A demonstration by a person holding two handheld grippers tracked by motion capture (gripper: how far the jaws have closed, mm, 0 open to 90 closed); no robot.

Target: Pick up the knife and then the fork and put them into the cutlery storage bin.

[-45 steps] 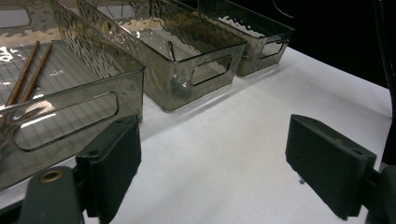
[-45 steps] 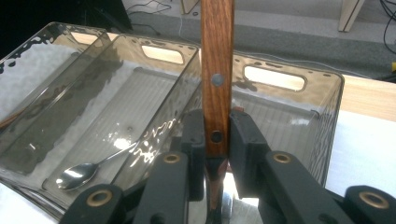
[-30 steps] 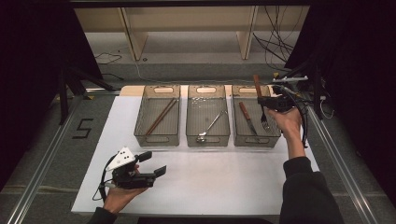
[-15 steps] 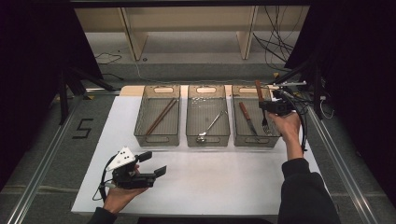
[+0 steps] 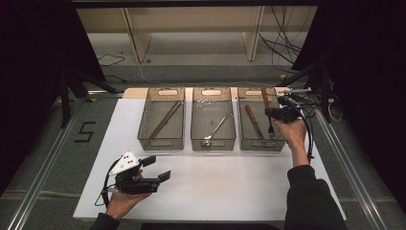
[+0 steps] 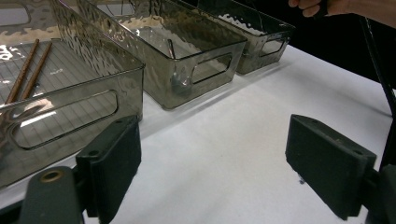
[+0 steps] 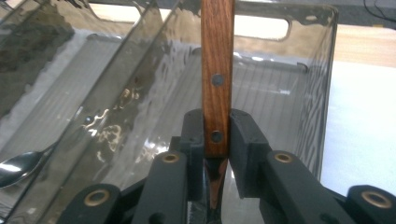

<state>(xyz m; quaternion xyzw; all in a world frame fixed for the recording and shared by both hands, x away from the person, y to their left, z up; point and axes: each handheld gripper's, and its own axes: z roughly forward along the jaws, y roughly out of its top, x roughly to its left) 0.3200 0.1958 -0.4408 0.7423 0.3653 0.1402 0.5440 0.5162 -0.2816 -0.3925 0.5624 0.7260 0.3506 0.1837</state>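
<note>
Gripping a wooden-handled piece of cutlery point(image 7: 216, 70), the right gripper point(image 7: 215, 135) has its two black jaws pressed flat against both sides of the riveted brown handle near its lower end. From the high view, the right gripper point(image 5: 282, 114) hangs over the right-hand smoky clear plastic bin point(image 5: 249, 143) of three, with the handle pointing away from the person and the metal end pointing down toward the bin floor. That metal end looks like fork tines, though it is too small to be sure.

The step in hand appears to be setting this piece down into the bin. To do it well, the person should lower it straight between the bin walls, lay it alongside the brown-handled knife point(image 5: 253, 121) already lying there, and release only once the piece rests on the bottom.

Farther out, the middle bin point(image 5: 213, 142) holds a silver ladle-like spoon point(image 5: 216, 129), and the left bin point(image 5: 160, 142) holds a pair of brown wooden chopsticks point(image 5: 164, 119). Well apart, near the front of the white table point(image 5: 230, 187), the left gripper point(image 5: 155, 167) rests with jaws wide and empty.
</note>
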